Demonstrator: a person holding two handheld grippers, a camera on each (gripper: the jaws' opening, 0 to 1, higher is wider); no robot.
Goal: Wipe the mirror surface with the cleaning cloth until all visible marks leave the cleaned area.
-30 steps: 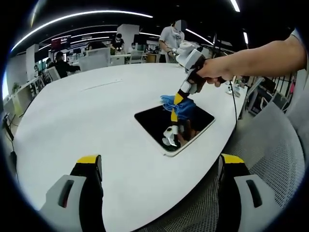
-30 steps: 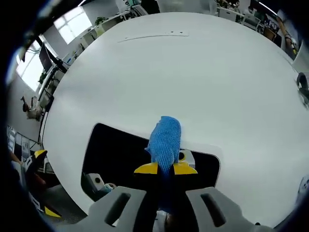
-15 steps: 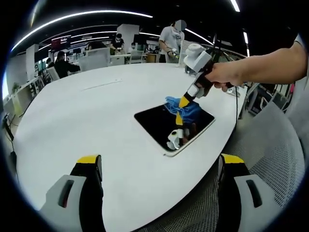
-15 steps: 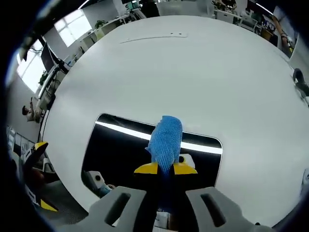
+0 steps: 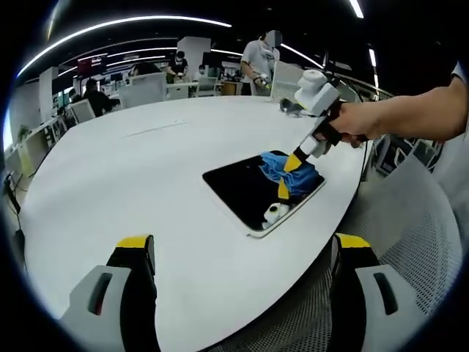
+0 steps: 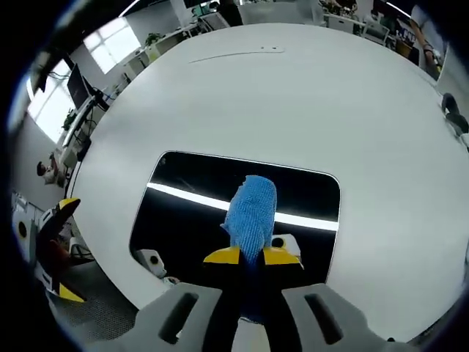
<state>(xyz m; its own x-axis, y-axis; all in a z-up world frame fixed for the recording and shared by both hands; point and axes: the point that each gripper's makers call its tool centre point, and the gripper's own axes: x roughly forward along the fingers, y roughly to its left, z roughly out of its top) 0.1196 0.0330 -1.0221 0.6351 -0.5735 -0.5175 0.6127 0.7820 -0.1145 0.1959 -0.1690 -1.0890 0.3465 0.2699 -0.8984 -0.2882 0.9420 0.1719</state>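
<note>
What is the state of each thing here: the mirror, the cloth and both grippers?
Flat rectangular dark mirror: lying flat on the white round table, near its edge, partly covered by the cloth.
Blue fluffy cleaning cloth: clamped between the right gripper's jaws, resting on the mirror.
Right gripper: shut on the cloth.
Left gripper: open, holding nothing, away from the mirror.

Big white oval desk (image 5: 132, 169), bare over most of its top. Mirror (image 5: 242, 192) lies flat on it, a dark rounded rectangle with a thin white rim, near the desk's edge. Blue cloth (image 5: 286, 170) rests on the mirror's far-right part. In the right gripper view the mirror (image 6: 198, 213) sits near the desk (image 6: 293, 103) edge, cloth (image 6: 253, 213) over its middle. Far beyond the mirror a thin line crosses the desk top; too small to tell what.
</note>
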